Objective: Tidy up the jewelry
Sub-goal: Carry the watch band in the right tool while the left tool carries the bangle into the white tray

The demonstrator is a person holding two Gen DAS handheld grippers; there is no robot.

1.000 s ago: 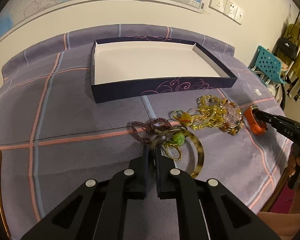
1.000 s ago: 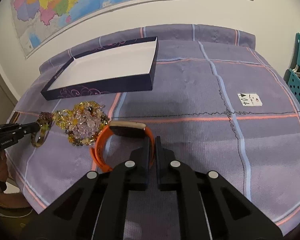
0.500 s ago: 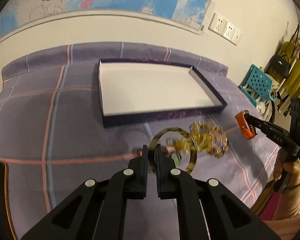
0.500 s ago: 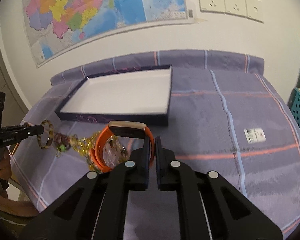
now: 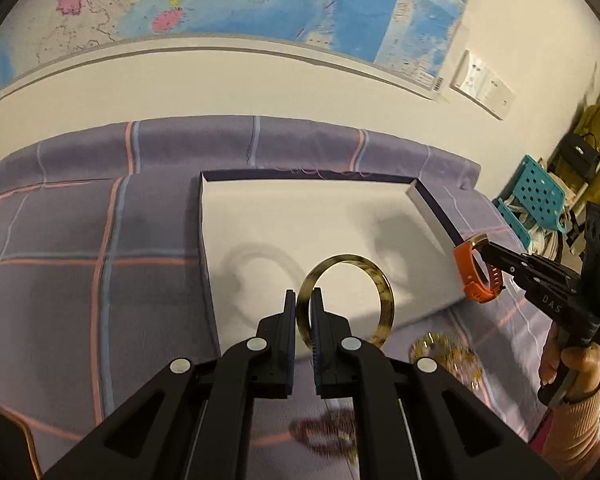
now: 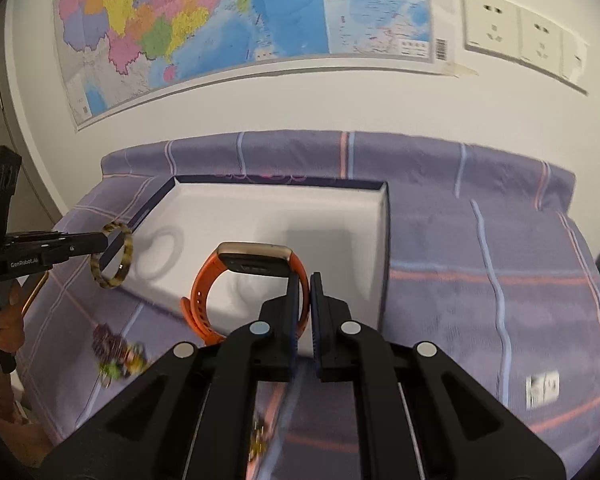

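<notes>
at frame centre the left gripper (image 5: 303, 298) is clamping a tortoiseshell bangle (image 5: 384, 296) above the white-lined tray (image 5: 428, 204), while the right gripper (image 6: 304, 280) is pinching an orange smartwatch (image 6: 256, 258) over the tray's near edge, bead necklaces (image 6: 116, 354) lying lower left.

Occluded, cropped and blurred regions in the two wrist views.

The near rim of the tortoiseshell bangle (image 5: 384, 300) is hidden between the left gripper (image 5: 303, 303) fingers; part of the orange watch (image 6: 236, 280) strap is likewise covered by the right gripper (image 6: 304, 284). The jewelry heap (image 5: 448, 356) is motion-blurred, individual pieces indistinguishable, and the dark bead strand (image 5: 332, 436) is partly behind the gripper body. The box (image 6: 384, 240) near wall is largely screened. The wall map (image 6: 220, 20) is cut off at the top edge. Small label (image 6: 542, 388): print unreadable.
</notes>
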